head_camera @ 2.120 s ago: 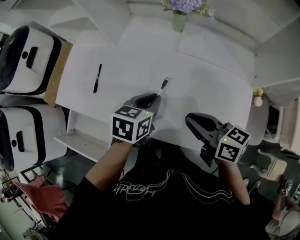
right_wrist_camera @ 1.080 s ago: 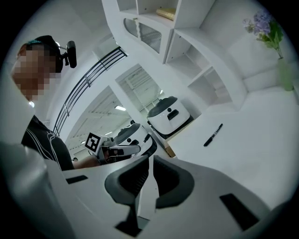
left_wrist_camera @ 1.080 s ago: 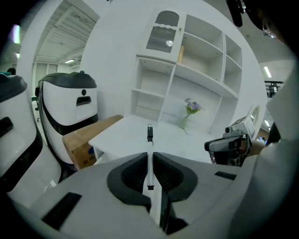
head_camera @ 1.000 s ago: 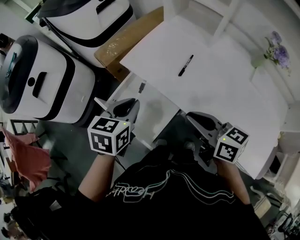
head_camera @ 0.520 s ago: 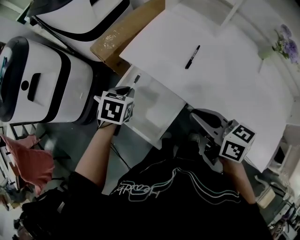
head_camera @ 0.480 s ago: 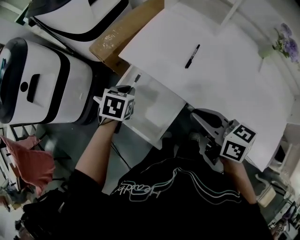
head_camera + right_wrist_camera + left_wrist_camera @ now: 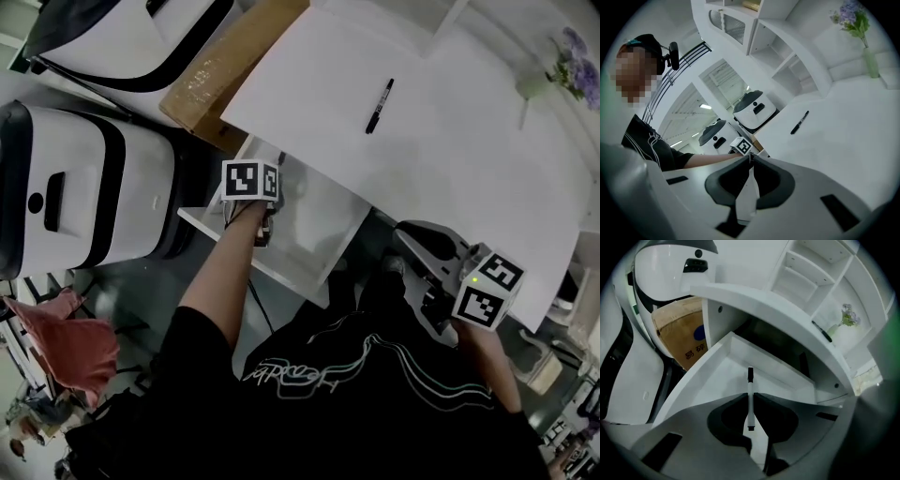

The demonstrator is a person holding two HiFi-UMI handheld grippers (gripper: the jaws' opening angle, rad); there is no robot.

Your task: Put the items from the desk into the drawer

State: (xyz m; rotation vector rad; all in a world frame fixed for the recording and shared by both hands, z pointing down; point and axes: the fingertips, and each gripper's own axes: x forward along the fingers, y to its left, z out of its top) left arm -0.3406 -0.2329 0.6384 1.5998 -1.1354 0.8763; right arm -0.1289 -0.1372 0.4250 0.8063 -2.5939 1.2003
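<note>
My left gripper (image 7: 750,395) pinches a slim white pen (image 7: 750,411) (black-capped) over the smooth white drawer (image 7: 712,380). My right gripper (image 7: 750,158) is pressed together, empty. A black marker (image 7: 379,93) lies on the desk (image 7: 450,159).

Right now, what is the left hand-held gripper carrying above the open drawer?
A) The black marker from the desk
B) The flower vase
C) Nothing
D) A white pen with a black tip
D: in the left gripper view, the left hand-held gripper has its jaws closed on a white pen whose black tip points into the drawer, while the black marker lies on the desk.
</note>
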